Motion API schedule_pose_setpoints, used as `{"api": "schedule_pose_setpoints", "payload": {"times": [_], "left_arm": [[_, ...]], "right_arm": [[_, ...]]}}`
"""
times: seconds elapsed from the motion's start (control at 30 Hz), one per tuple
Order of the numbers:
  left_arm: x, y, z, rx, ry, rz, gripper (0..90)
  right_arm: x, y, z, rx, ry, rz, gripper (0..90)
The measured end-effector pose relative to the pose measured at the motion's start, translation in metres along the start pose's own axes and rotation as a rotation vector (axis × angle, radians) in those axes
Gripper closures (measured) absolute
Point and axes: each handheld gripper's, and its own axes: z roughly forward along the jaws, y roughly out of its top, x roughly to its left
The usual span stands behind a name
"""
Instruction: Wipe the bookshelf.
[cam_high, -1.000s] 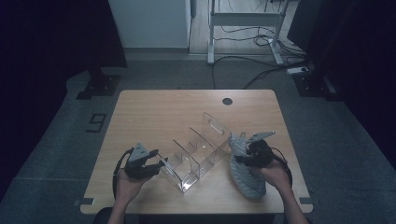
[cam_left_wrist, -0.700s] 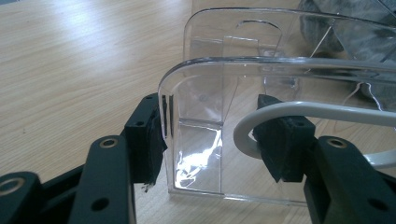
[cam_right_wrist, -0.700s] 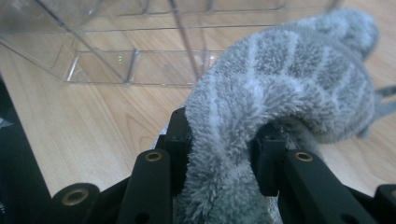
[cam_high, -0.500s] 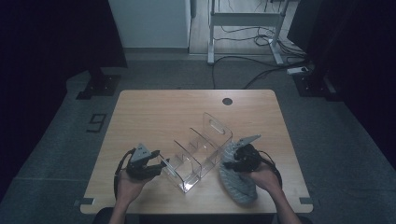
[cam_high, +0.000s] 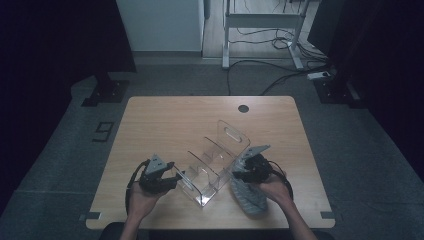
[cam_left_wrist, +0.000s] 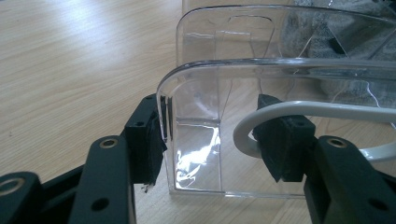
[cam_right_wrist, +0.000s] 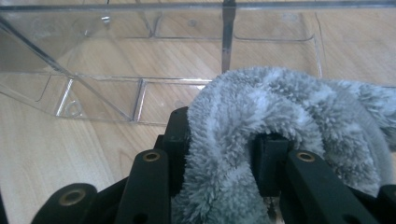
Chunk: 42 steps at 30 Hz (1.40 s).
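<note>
The step in hand looks like wiping the one clear acrylic organizer (cam_high: 216, 161) at the table's (cam_high: 165, 120) near middle. The left gripper (cam_high: 172, 181) stands half-open around its end wall, steadying it; the right gripper (cam_high: 240, 175) pinches the single grey cloth (cam_high: 248, 194) just beside its long wall (pile bulging between the jaws). Next, the cloth needs pressing against that wall.

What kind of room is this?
Probably a lab or workshop, not a home: a lone wooden table on grey carpet, cables across the floor, a metal desk frame behind, and dark screens around it.
</note>
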Motion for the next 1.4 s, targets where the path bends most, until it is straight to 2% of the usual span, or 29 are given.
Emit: {"api": "schedule_pose_setpoints", "payload": {"times": [0.17,0.5,0.83,1.13,1.23,1.4], "left_arm": [[0.000,0.000,0.001,-0.001,0.003,-0.002,44.9],[0.000,0.001,0.002,-0.007,0.004,-0.008,44.8],[0.000,0.001,0.003,-0.012,0.011,-0.014,44.8],[0.001,-0.001,0.003,-0.023,0.019,-0.023,44.7],[0.001,-0.001,0.003,-0.026,0.022,-0.023,44.7],[0.002,-0.001,0.003,-0.026,0.022,-0.023,44.7]], "right_arm": [[-0.003,0.001,0.005,0.014,0.005,0.012,64.7],[-0.006,0.000,0.023,0.055,-0.021,0.022,64.8],[-0.009,-0.008,0.044,0.117,-0.036,0.033,64.8],[-0.008,-0.009,0.041,0.121,-0.055,0.026,64.6],[-0.007,-0.011,0.034,0.132,-0.069,0.013,64.6],[-0.009,-0.017,0.015,0.104,-0.067,0.028,64.7]]}}
